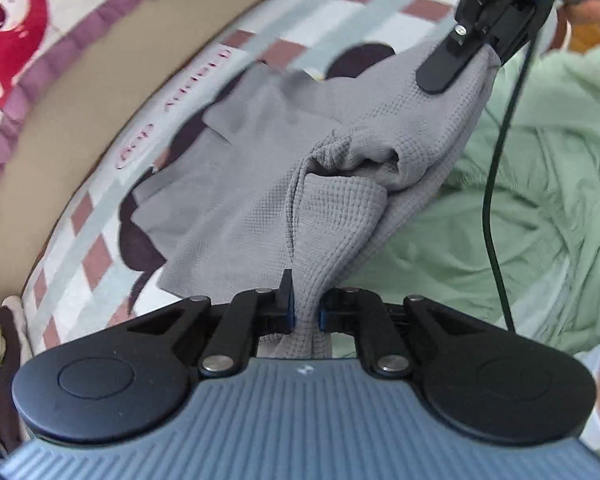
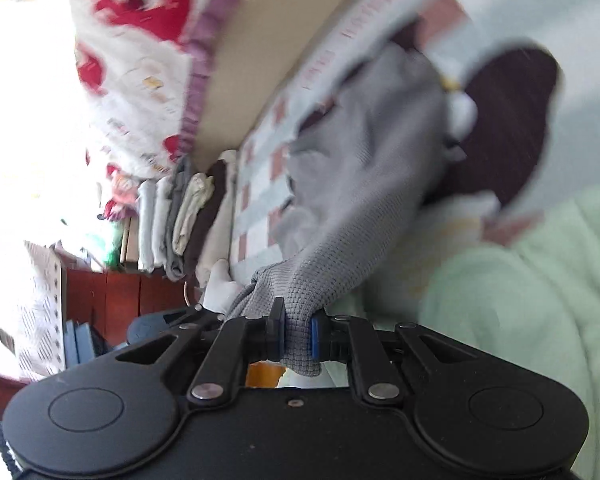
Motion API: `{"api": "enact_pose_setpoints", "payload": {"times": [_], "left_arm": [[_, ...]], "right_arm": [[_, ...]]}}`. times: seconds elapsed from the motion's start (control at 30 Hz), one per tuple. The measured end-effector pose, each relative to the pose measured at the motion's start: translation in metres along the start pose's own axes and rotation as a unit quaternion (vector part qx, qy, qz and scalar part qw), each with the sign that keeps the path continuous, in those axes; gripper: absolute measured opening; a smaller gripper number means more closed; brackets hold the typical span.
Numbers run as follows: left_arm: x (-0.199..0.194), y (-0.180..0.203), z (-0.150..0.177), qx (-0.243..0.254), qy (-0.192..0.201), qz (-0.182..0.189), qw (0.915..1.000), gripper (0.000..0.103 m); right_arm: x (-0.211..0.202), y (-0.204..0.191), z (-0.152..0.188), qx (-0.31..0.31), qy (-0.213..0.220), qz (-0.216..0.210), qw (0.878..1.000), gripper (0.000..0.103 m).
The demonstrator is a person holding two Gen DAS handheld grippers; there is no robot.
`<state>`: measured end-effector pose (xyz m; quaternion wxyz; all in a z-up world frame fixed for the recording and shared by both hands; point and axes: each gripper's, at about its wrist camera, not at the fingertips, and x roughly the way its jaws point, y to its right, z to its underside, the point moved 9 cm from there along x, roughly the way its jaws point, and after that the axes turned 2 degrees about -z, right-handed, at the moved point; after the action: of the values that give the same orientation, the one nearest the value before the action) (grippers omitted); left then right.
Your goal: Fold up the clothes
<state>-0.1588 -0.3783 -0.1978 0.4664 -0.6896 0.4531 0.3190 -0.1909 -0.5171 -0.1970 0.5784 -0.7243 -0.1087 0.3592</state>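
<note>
A grey waffle-knit garment point(image 1: 260, 184) hangs stretched between both grippers above a checked bedsheet point(image 1: 80, 248). My left gripper point(image 1: 306, 312) is shut on a bunched edge of it, the cloth pinched between the blue pads. Up at the top right of the left wrist view, my right gripper point(image 1: 460, 68) clamps the far corner. In the right wrist view the right gripper point(image 2: 298, 334) is shut on the grey garment point(image 2: 364, 168), which trails away over the bed. The lower part of the garment rests crumpled on the sheet.
A light green blanket point(image 1: 540, 200) lies rumpled on the right of the bed. A stack of folded clothes point(image 2: 188, 220) sits at the bed's edge by a red-printed quilt point(image 2: 140, 40). A black cable point(image 1: 496, 200) hangs from the right gripper. A hand point(image 1: 596, 4) holds that gripper.
</note>
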Motion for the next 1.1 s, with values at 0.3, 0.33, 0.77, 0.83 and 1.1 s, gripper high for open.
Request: {"api": "enact_pose_setpoints", "payload": {"times": [0.3, 0.33, 0.77, 0.83, 1.1], "left_arm": [[0.007, -0.09, -0.039, -0.014, 0.019, -0.007, 0.9997, 0.023], [0.012, -0.102, -0.046, -0.021, 0.024, -0.015, 0.9994, 0.026], [0.132, -0.173, -0.066, -0.191, 0.042, -0.041, 0.9799, 0.032], [0.134, -0.172, -0.067, -0.182, 0.047, -0.049, 0.981, 0.03], [0.105, -0.202, -0.069, -0.244, 0.095, -0.046, 0.964, 0.034]], "right_arm": [[0.017, -0.013, -0.082, 0.069, 0.018, -0.016, 0.997, 0.015], [0.02, -0.016, -0.096, 0.069, 0.024, -0.012, 0.997, 0.015], [0.069, 0.056, -0.17, 0.197, 0.045, 0.046, 0.978, 0.021], [0.058, 0.05, -0.168, 0.18, 0.057, 0.024, 0.982, 0.038], [0.01, 0.014, -0.141, -0.161, 0.116, 0.093, 0.976, 0.047]]}}
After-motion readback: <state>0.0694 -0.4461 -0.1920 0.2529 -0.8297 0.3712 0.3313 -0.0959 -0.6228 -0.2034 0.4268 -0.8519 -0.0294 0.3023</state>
